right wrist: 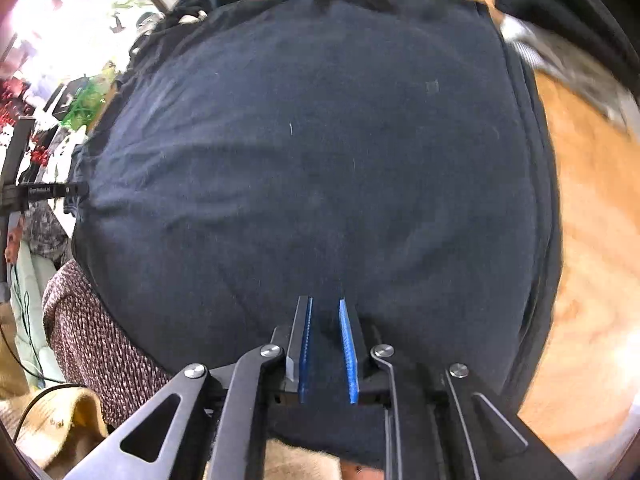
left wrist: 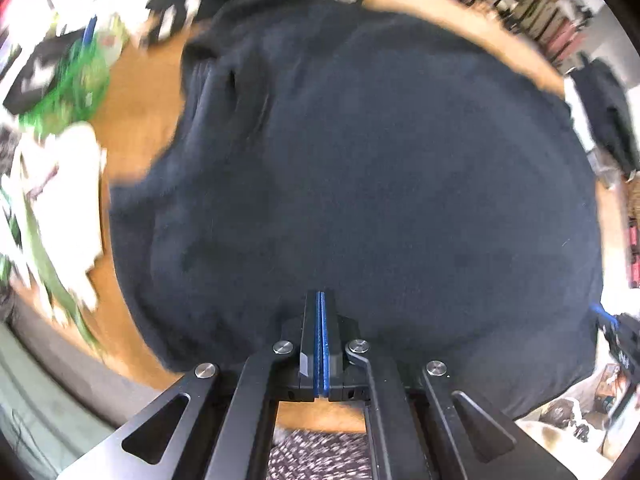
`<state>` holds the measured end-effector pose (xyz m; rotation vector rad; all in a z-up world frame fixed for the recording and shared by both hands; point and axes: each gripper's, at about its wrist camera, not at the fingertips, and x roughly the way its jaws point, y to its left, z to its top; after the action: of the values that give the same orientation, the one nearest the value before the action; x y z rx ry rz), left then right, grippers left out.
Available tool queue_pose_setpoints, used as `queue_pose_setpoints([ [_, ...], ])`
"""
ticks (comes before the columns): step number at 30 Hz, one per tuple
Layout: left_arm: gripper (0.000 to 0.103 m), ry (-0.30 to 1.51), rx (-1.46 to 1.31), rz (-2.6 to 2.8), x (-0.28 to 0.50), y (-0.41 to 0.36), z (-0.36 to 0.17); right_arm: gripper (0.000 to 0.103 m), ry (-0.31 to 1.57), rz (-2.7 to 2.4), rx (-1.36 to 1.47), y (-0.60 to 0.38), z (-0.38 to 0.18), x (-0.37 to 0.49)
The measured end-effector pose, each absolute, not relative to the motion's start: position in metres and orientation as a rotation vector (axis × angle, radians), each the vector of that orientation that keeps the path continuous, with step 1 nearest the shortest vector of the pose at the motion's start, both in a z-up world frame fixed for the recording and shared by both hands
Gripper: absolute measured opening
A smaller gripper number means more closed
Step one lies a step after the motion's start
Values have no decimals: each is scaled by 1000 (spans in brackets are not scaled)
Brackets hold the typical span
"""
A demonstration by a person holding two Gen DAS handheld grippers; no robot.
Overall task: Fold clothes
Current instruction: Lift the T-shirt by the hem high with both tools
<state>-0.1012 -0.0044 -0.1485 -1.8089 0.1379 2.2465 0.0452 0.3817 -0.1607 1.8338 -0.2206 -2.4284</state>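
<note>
The dark navy garment [left wrist: 380,168] lies flat on the wooden table [left wrist: 132,92]. At its near hem, the left gripper [left wrist: 321,300] is fully closed; whether cloth is pinched cannot be told. Further right along that hem, the right gripper [right wrist: 325,304] stands slightly parted, nothing clamped.

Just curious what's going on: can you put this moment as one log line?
step: fold | dark garment: spread on wooden table | left tool: shut | right tool: open, nothing between pads
</note>
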Motion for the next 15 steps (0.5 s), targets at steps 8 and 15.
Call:
queue_pose_setpoints([
  [8,2,188,-1652,2423,-222,50,-136,22,-212,-2744,1753,443,-131,-127],
  [15,2,105,-1631,2442,-285,97,-160,26,-297,-2862,1809,472,-142,-242],
])
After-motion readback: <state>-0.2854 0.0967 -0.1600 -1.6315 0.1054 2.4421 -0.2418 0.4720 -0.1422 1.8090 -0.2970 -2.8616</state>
